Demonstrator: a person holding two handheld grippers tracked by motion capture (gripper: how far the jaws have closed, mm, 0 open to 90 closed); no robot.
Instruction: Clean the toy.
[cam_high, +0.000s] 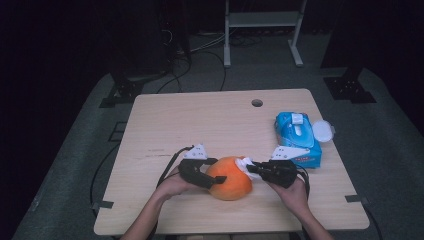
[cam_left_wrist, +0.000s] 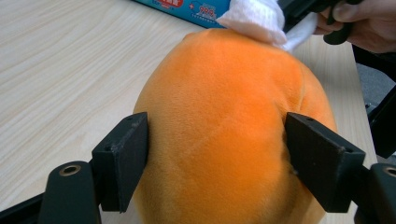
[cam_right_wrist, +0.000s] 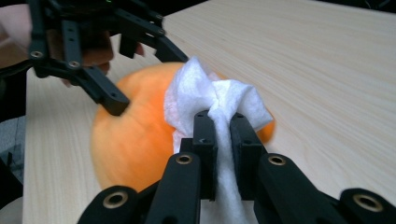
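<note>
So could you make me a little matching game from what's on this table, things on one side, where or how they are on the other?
Things:
1. orange plush toy
2. white wipe
3. blue wipes pack
4. round hole

Places or states:
A. in the tabletop near the far edge
B. pinched in the shut right gripper, pressed on the toy
C. lying on the table's right side, behind the right hand
D. between the jaws of the left gripper

Pairs: 1-D, 2-B, 3-C, 4-A
</note>
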